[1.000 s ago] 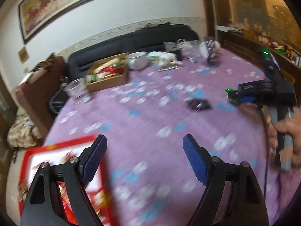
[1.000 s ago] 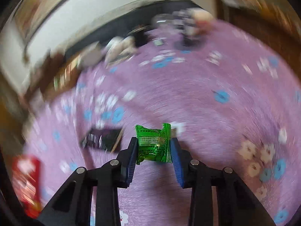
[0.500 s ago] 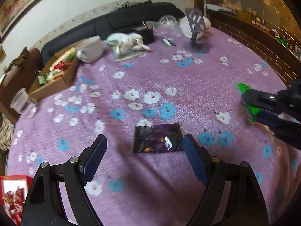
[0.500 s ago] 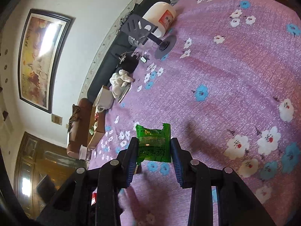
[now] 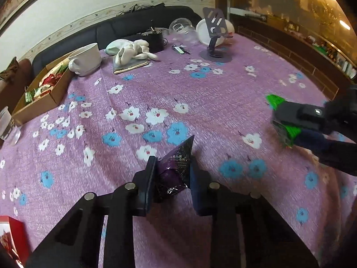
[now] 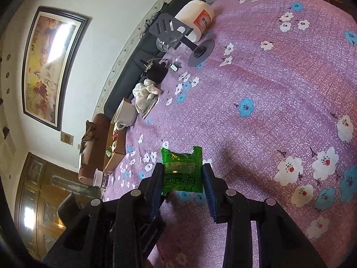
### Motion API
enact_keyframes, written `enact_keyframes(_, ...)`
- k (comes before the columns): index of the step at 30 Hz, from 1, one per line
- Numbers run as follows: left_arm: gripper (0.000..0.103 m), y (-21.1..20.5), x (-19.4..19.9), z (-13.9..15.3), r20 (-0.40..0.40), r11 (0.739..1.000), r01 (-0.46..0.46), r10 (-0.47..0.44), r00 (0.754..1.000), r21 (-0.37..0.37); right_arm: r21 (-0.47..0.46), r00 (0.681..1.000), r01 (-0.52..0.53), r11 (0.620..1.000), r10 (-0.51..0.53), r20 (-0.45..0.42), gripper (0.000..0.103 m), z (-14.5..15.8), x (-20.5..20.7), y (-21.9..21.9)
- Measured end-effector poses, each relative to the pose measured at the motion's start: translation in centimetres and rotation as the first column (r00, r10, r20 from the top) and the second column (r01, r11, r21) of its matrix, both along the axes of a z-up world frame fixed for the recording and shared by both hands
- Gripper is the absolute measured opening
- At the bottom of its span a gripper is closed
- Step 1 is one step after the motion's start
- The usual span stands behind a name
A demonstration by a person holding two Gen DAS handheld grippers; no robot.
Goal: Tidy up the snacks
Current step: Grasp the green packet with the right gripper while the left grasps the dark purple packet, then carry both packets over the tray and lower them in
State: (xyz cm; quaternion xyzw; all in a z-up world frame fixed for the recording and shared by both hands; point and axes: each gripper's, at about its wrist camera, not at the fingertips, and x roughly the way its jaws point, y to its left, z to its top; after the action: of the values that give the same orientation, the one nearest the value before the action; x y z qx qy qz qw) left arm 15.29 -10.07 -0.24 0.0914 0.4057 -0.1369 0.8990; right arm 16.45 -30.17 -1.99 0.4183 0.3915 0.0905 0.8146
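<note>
A dark purple snack packet point(image 5: 176, 167) stands crumpled between the pads of my left gripper point(image 5: 173, 174), whose jaws are closing and press on both its sides, just above the flowered purple tablecloth point(image 5: 200, 102). My right gripper point(image 6: 181, 178) is shut on a green snack packet point(image 6: 181, 170) held above the cloth; the left wrist view shows that gripper point(image 5: 287, 122) and green packet point(image 5: 275, 101) at the right edge. A cardboard box point(image 5: 42, 93) with several red and green snack packets sits at the far left of the table.
Along the far table edge stand a white bowl point(image 5: 86, 59), a white cloth on a book point(image 5: 131, 52), a black pouch point(image 5: 154, 41), a phone stand point(image 5: 215, 35) and a white jar point(image 6: 196, 20). A glass point(image 5: 7, 122) and a red box point(image 5: 11, 239) are at the left. A dark sofa point(image 5: 125, 26) runs behind.
My left gripper swung right and down from the red box to the purple packet, then closed on it, lifting one end. The right gripper rolled and kept the green packet.
</note>
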Motion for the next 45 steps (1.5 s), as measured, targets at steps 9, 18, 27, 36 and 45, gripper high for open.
enact_keyframes(9, 0.022, 3.2, -3.1, 1.7, 0.026, 0.994, -0.025, 0.028, 0.999, -0.104, -0.034, 0.998, -0.041, 0.999, 0.043, 0.037, 0.036, 0.7, -0.1, 1.1)
enact_keyframes(18, 0.022, 6.9, -10.3, 4.3, 0.134, 0.990, -0.116, 0.125, 0.983, -0.078, -0.005, 0.993, -0.100, 0.995, 0.100, 0.055, 0.035, 0.8, -0.4, 2.4)
enact_keyframes(27, 0.023, 10.1, -16.4, 8.4, 0.291, 0.989, -0.145, 0.151, 0.945, -0.043, -0.093, 0.985, -0.112, 0.989, 0.123, 0.117, 0.035, 2.4, -3.1, 4.9)
enact_keyframes(36, 0.023, 14.5, -19.0, 10.7, 0.336, 0.976, -0.186, 0.215, 0.917, -0.117, -0.150, 0.955, -0.208, 0.967, 0.233, 0.182, 0.035, 5.2, -8.9, 11.1)
enact_keyframes(45, 0.023, 17.7, -21.4, 11.5, 0.354, 0.963, -0.213, 0.259, 0.899, -0.164, -0.206, 0.911, -0.297, 0.932, 0.342, 0.232, 0.035, 8.1, -12.9, 18.5)
